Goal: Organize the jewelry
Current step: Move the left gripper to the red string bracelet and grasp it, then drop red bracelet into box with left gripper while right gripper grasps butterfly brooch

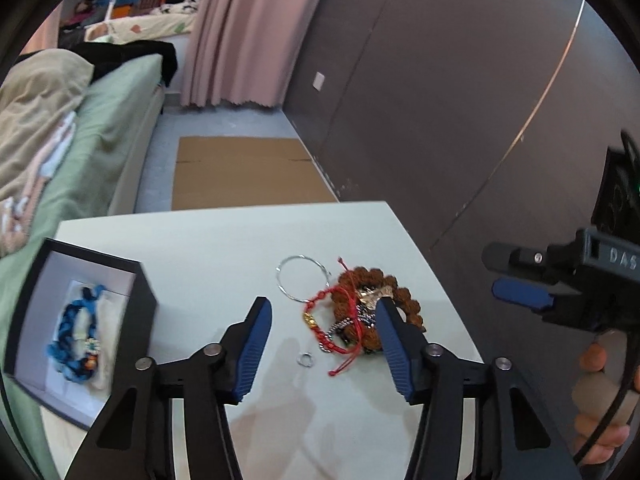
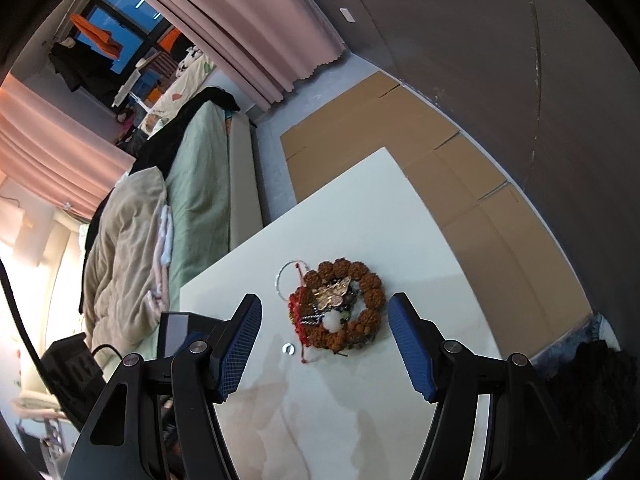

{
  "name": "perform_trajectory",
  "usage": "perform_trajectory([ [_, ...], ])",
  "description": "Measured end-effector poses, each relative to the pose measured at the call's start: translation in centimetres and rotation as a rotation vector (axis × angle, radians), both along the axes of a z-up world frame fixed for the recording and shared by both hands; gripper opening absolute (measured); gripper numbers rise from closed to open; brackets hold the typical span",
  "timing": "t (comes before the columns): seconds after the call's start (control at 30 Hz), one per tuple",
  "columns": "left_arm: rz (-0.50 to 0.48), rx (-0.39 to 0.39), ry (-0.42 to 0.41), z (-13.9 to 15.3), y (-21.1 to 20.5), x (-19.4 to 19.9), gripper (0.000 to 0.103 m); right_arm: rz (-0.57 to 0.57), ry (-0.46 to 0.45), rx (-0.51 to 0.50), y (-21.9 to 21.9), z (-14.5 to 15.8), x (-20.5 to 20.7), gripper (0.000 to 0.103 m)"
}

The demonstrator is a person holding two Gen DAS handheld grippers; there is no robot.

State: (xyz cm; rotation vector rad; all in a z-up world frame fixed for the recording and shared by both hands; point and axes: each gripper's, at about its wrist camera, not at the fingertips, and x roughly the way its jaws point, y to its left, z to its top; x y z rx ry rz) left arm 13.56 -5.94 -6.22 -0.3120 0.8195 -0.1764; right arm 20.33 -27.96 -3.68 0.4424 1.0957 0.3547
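Your white table (image 1: 208,248) carries an open black box (image 1: 146,292), a silver bangle (image 1: 302,278), a small ring (image 1: 305,359) and a tangled bracelet pile (image 1: 360,312).

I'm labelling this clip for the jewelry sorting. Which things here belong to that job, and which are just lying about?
Part of the job:
- black box, blue braided bracelet inside
- brown bead bracelet
- red cord bracelet
- thin silver hoop
- small silver ring

Just lying about:
- bed
- pink curtain
- cardboard on the floor
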Motion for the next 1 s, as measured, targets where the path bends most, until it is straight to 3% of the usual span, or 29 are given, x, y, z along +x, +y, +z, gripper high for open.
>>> perform_trajectory([
  [0.17,-0.037,-0.004,0.054,-1.6,-1.6,1.1,0.041,0.000,0.045,0.015,-0.3,-1.0,0.9,0.066],
  [0.63,-0.133,0.032,0.157,-4.7,-3.9,1.6,0.031,0.011,0.050,0.011,-0.2,-1.5,2.0,0.066],
  [0.7,-0.140,0.031,0.161,-4.8,-3.8,1.4,0.020,0.018,0.051,0.002,0.2,-1.7,2.1,0.066],
  [0.73,-0.143,0.029,0.170,-5.0,-3.8,1.6,0.008,0.022,0.053,-0.003,0.5,-1.8,2.2,0.066],
  [0.77,-0.145,0.025,0.178,-5.1,-3.8,1.7,0.005,0.029,0.057,-0.007,0.8,-2.1,2.3,0.066],
  [1.0,-0.110,-0.009,0.147,-4.3,-2.2,1.6,0.000,0.061,0.077,-0.022,2.8,-3.3,3.1,0.054],
])
